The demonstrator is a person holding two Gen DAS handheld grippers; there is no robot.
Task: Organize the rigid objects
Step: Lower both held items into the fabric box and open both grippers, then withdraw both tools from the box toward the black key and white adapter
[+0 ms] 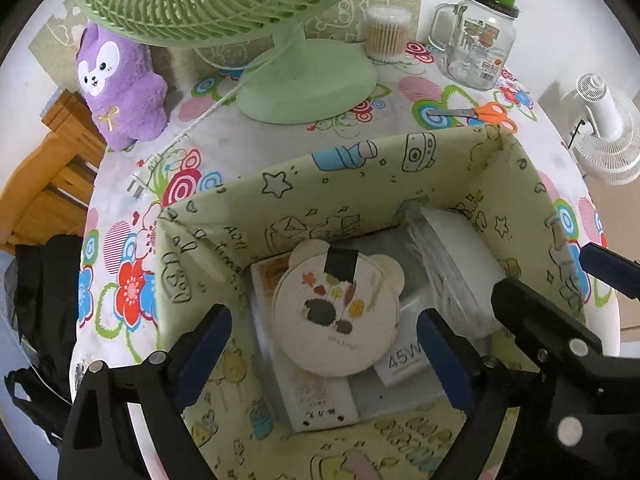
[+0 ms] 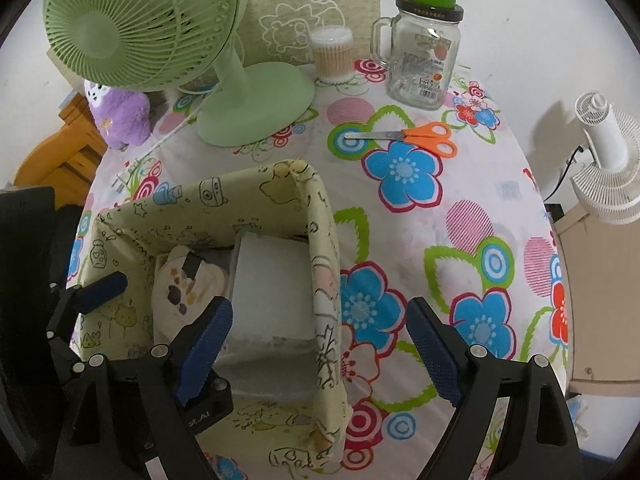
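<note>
A pale green fabric storage box (image 1: 352, 168) with cartoon prints stands on the flowered table. Inside lie a round bear-eared coaster (image 1: 336, 312) with a hedgehog picture, a white flat box (image 1: 320, 400), a white "45W" carton (image 1: 404, 360) and a white wrapped block (image 1: 460, 264). My left gripper (image 1: 324, 356) is open and empty, hovering over the box's inside. My right gripper (image 2: 320, 352) is open and empty, straddling the box's right wall (image 2: 328, 280). Orange-handled scissors (image 2: 416, 138) lie on the table beyond the box; they also show in the left wrist view (image 1: 480, 114).
A green desk fan (image 2: 224, 80), a purple plush toy (image 1: 120, 84), a cotton-swab tub (image 2: 332, 54) and a glass mug jar (image 2: 422, 60) with a green cup on top stand at the back. A white fan (image 2: 608, 168) stands off the table's right edge. The fan's cord and plug (image 1: 140, 176) lie left.
</note>
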